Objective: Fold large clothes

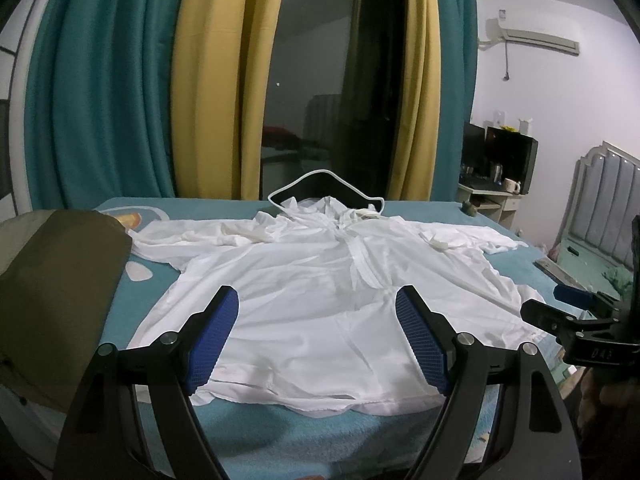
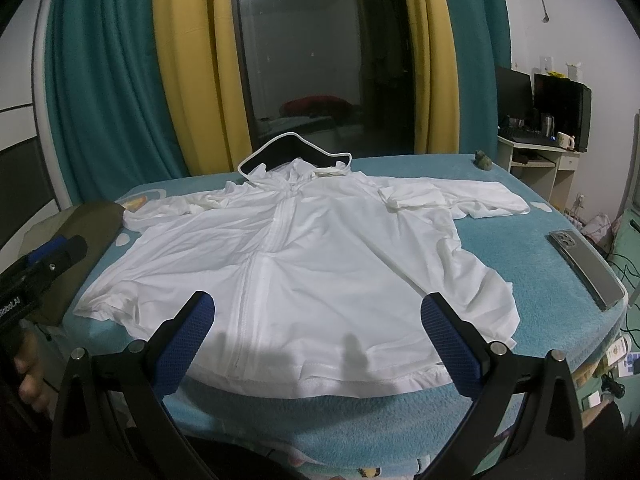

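White jacket (image 2: 288,264) spread flat; both my hand-held grippers (image 1: 318,340) (image 2: 318,344) wide, empty above its hem. I should pinch one layer cleanly.

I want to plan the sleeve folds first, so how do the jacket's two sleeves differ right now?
The sleeve on the phone's side lies stretched straight out across the blanket; the sleeve on the olive bundle's side is bunched and wrinkled. The first ends on open blanket, short of the phone; the second reaches the olive bundle. Both are white and unfolded.

White hooded jacket (image 2: 304,256) spread flat, unfolded, on bed
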`<state>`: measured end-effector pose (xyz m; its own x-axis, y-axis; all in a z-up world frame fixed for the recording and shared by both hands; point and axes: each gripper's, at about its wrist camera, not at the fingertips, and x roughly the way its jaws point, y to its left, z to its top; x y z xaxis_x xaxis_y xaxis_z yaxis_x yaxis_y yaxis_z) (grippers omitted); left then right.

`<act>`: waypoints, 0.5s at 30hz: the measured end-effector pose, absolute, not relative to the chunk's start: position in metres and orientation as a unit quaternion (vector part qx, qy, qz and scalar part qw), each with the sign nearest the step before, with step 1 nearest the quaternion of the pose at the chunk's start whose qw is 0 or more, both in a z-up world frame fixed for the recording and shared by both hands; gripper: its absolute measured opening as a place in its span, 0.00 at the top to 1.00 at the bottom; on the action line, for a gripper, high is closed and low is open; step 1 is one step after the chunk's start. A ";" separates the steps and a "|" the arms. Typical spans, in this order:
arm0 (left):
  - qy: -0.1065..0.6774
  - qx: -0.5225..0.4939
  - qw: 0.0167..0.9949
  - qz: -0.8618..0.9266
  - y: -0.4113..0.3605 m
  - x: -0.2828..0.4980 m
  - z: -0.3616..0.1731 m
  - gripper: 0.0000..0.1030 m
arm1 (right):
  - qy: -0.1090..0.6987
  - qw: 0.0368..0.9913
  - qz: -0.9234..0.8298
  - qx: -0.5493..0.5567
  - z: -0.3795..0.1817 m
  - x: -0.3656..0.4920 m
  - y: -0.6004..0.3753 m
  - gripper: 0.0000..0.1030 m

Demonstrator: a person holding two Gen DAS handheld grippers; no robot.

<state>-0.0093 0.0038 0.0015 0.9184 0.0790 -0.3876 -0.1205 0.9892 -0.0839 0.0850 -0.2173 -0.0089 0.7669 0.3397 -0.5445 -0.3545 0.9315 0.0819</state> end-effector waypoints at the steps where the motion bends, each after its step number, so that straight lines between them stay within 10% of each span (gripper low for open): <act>1: 0.195 -0.053 0.978 0.051 0.004 -0.009 0.002 0.19 | 0.287 0.940 0.185 -0.013 -0.009 0.085 -0.217 0.01; 15: 0.198 -0.053 0.977 0.053 0.008 -0.005 0.005 0.19 | 0.295 0.937 0.187 -0.014 -0.011 0.089 -0.213 0.01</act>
